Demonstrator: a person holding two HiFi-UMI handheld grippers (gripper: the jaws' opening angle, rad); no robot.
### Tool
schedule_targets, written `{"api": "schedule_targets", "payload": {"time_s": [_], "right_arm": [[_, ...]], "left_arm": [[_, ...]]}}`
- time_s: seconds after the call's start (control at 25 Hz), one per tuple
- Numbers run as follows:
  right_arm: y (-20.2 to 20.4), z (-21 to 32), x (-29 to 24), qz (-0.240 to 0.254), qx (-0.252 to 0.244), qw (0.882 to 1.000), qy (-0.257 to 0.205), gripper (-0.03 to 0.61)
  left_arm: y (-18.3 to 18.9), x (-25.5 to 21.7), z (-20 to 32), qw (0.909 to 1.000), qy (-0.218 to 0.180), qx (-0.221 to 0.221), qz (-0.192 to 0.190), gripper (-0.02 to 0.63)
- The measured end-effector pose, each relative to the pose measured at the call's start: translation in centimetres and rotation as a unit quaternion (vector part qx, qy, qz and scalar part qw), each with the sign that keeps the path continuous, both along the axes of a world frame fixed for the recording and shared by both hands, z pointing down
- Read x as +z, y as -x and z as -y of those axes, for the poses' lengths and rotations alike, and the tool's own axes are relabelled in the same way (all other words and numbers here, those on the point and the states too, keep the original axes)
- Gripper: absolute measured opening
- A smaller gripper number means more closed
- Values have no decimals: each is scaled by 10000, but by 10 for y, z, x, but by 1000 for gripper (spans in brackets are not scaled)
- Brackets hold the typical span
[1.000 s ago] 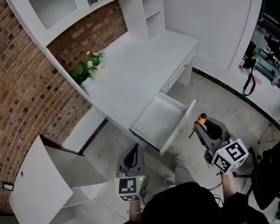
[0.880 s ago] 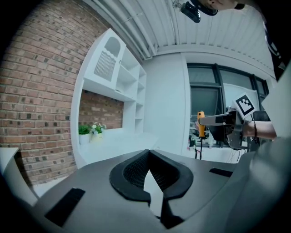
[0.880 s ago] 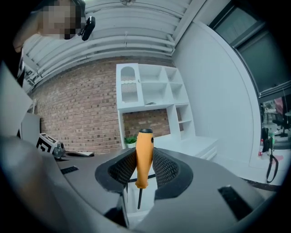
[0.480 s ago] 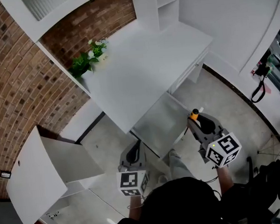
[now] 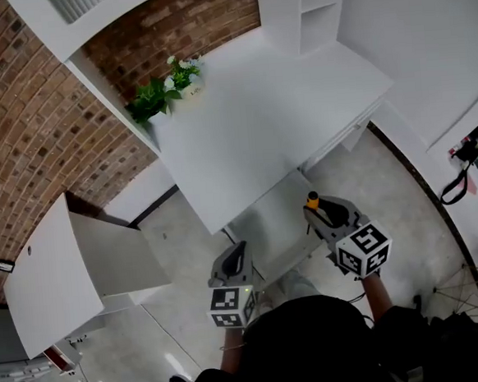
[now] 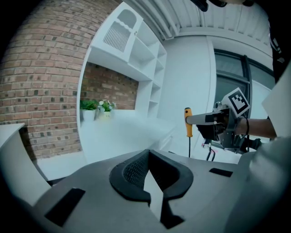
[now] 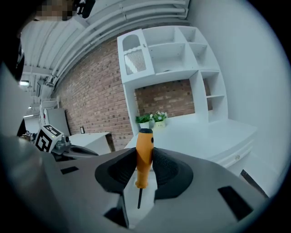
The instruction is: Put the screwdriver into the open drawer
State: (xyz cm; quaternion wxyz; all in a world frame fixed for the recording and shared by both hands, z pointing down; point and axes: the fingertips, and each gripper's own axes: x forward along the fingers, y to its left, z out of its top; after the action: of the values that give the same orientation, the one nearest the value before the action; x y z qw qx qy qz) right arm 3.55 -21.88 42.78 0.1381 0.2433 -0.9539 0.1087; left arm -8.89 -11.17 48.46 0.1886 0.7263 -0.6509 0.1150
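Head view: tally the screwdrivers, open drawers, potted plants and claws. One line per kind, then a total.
Screwdriver: 1
Open drawer: 1
Potted plants: 2
Claws: 2, left claw and right claw
Total: 6

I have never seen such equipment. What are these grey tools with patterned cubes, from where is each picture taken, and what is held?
A person carries two grippers, each with two jaws; the cubes belong to them. The head view looks down from the person's head on a white desk with a plant and an open drawer. Each gripper view looks along one gripper's jaws. The right gripper is shut on an orange-handled screwdriver, handle up; the left gripper is shut and empty.
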Motion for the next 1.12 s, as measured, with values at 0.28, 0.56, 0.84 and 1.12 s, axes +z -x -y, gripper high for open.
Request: {"api": "schedule_targets", "payload": {"time_s": [0.28, 0.56, 0.84, 1.12], "right_arm": [[21, 13, 58, -653, -772, 9941, 405, 114], [43, 21, 121, -1259, -1318, 9803, 762, 114], [62, 21, 171, -1788, -1745, 9626, 1049, 115], [75, 11, 220, -2462, -2291, 9337, 1227, 114]], "left_arm": [[-2, 36, 20, 9989, 378, -246, -101, 9], [-2, 73, 38, 9961, 846, -116, -239, 9], [-2, 112, 47, 9913, 1234, 19, -455, 8], [-6, 148, 49, 9858, 1545, 128, -647, 8]]}}
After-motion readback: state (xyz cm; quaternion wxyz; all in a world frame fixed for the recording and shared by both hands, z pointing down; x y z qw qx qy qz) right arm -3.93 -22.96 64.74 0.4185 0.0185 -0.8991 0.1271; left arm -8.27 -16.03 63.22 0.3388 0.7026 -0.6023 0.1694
